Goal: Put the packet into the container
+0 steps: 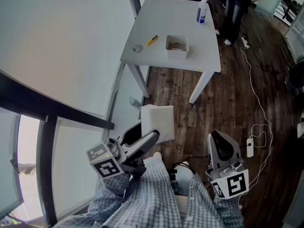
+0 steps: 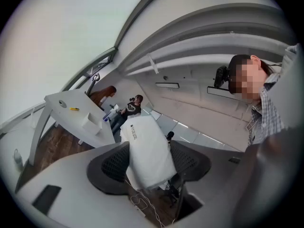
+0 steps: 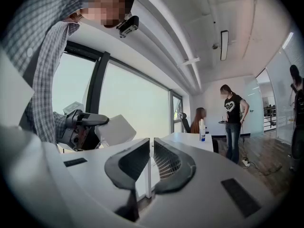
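While the left gripper clamped the flat white plastic packet between its wide-set jaws above the dark wooden floor, the right gripper hung beside it, jaws drawn together on nothing. The small white rectangular container sat well apart on the white table, near a yellow pen and a blue-and-white bottle.

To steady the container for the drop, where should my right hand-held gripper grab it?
Probably the near wall of the container, pinched over its rim from above: it is an open box with thin upright walls, flat on the table.
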Motion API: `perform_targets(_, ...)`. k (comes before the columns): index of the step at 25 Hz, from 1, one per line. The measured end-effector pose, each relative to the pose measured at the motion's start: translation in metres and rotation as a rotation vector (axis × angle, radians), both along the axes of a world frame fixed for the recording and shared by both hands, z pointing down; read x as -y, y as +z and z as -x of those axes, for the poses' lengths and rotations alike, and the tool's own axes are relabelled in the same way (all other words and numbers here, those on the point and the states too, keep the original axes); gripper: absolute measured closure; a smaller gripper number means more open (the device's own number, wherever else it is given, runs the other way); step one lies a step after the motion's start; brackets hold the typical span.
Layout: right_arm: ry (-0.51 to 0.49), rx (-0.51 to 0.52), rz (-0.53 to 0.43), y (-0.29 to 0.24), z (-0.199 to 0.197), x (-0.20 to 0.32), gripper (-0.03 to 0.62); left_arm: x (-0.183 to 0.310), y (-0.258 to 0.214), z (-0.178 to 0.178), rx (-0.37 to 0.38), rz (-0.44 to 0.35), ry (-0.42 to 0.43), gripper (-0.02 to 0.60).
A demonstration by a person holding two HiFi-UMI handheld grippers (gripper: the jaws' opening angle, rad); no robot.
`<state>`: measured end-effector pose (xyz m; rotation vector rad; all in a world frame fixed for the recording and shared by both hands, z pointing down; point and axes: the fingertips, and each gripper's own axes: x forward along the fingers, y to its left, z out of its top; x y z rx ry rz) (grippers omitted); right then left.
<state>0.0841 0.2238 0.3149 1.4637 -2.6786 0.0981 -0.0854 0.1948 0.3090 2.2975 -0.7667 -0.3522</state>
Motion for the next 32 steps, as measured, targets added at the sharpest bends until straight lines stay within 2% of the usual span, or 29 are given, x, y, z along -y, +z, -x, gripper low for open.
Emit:
perform_targets(9,0.017,-0.024,0.002,-0.002,-0.003,-0.001,0.557,0.001,-0.001,0.007,-0.031,0.011,-0.011,0.307)
perform_targets(15,0.052,0.014,0.006,-0.003,0.004,0.001,0.557,0.004,0.001,0.020,-0.037,0.013,-0.003,0.307)
perform_targets(26,0.109,-0.014,-0.035,-0.006,0.038,0.001,0.578,0.012,-0.008,0.059,-0.050,-0.019,0.033,0.307)
perform_targets(32,0.128,-0.038,-0.025,-0.003,0.059,0.003,0.580,0.017,-0.009,0.077,-0.052,-0.030,0.060,0.307)
